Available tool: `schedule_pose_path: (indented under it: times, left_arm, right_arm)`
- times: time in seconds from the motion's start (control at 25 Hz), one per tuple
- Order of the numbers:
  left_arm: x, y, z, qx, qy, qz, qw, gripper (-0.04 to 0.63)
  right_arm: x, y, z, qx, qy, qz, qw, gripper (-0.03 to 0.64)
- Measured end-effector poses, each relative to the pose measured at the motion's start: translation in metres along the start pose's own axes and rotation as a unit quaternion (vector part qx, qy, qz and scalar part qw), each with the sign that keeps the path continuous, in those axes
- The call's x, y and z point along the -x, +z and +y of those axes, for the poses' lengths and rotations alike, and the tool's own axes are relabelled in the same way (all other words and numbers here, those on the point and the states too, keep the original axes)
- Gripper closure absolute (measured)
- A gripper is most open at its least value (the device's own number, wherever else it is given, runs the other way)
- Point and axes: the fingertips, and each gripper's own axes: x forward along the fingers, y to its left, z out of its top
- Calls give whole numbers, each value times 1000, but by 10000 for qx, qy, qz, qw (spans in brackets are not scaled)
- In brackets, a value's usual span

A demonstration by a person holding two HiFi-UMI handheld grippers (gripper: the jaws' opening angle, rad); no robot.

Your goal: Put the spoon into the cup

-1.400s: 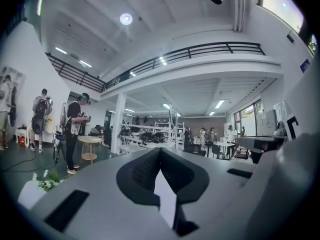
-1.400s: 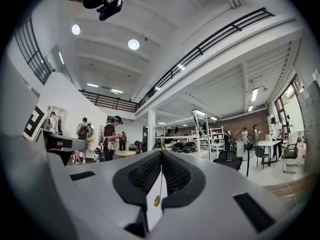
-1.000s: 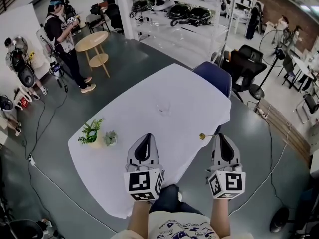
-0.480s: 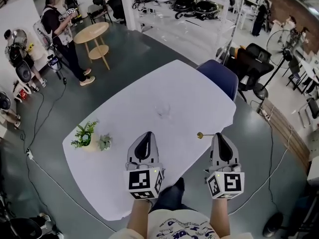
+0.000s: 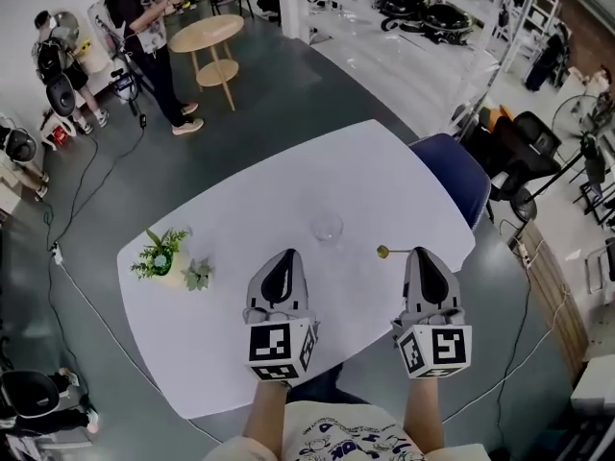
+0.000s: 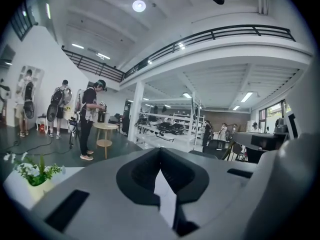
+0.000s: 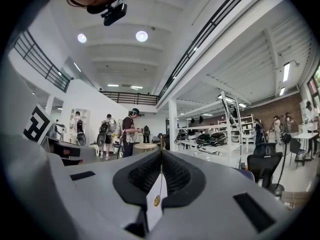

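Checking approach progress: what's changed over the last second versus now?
Both have advanced over the table toward the cup: the right tool, shut on the spoon, brought its bowl nearer; the left tool, shut and empty, came along. Nothing grasped or released. Cup and plants unmoved.

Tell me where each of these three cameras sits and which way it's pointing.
Head view: on the person's head, looking down at the white table; shows both forearms, left gripper and right gripper.
Left gripper view: on the left gripper, looking along its closed, empty jaws into the hall.
Right gripper view: on the right gripper, looking along jaws clamped on the thin gold spoon.
Shared: all three show the round wooden side table.
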Motion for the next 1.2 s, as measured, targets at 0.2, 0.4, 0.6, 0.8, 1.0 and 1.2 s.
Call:
schedule_pose_path:
  times: [0.2,0.4,0.6,0.8,1.0,1.2]
  left_arm:
    - [-24,-8,17,-3,240,131,9996,583]
    - [-28,-10,28,84,424,180,9989,583]
    - [-27,-18,45,217,677,246,9972,583]
    - [-35,-30,55,386,950,366,9941,583]
    - [-45,-35,60,551,1320,390,9890,583]
    - [-55,-42,63,681,1775,443,9808,583]
  right_arm:
    - [-40,-13,5,-76,308,111,9994,598]
    - [-61,-19,13,-91,487,258,9984,598]
    - [-79,-26,26,-38,739,394,9965,598]
    - [-101,-33,33,-12,1020,497,9935,598]
    - [-124,-43,37,113,1578,593,9856,598]
    - [-149,-53,32,127,2043,752,9759,598]
